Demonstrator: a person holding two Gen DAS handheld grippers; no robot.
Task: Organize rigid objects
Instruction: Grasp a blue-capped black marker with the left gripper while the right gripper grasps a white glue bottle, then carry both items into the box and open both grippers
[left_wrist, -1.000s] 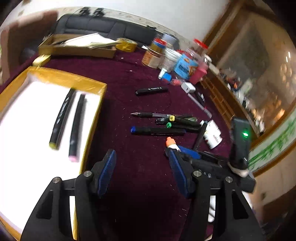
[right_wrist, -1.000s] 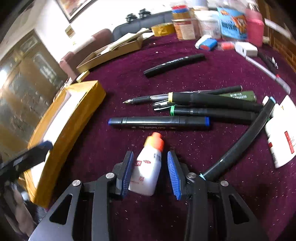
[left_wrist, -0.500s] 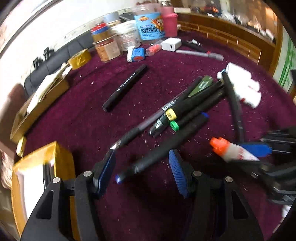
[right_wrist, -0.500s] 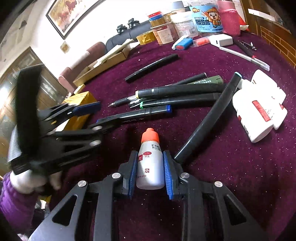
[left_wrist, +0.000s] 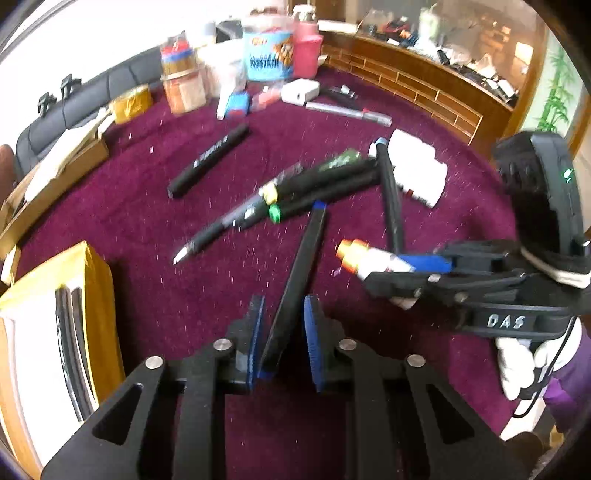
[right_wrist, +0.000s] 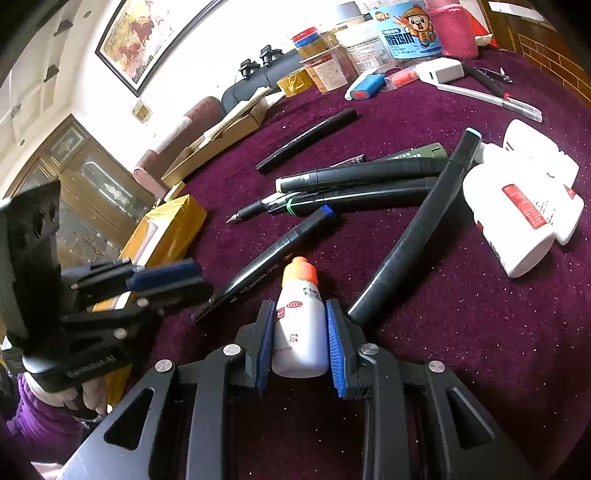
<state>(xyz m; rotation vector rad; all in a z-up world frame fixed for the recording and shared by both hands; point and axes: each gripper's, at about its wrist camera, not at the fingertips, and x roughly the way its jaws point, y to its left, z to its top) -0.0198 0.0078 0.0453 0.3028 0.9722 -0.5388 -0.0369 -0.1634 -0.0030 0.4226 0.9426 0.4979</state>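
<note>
My left gripper (left_wrist: 282, 314) is shut on a black marker with blue ends (left_wrist: 301, 266), holding its near end; the marker also shows in the right wrist view (right_wrist: 273, 254). My right gripper (right_wrist: 301, 325) is shut on a small white bottle with an orange cap (right_wrist: 299, 310), also seen in the left wrist view (left_wrist: 373, 258). A pile of black markers and a pen (right_wrist: 354, 184) lies on the purple cloth beyond. A yellow-edged white tray (left_wrist: 48, 332) at the left holds two markers (left_wrist: 68, 321).
Two white bottles (right_wrist: 524, 206) lie at the right. A lone black marker (left_wrist: 208, 160) lies further back. Jars, tubs, a tape roll and a white adapter (left_wrist: 299, 90) crowd the far edge. A cardboard box (right_wrist: 218, 140) stands at the back left.
My left gripper swung from the tray toward the pens and closed on the blue-ended marker, turning it. My right gripper closed on the white bottle and lifted it slightly.
</note>
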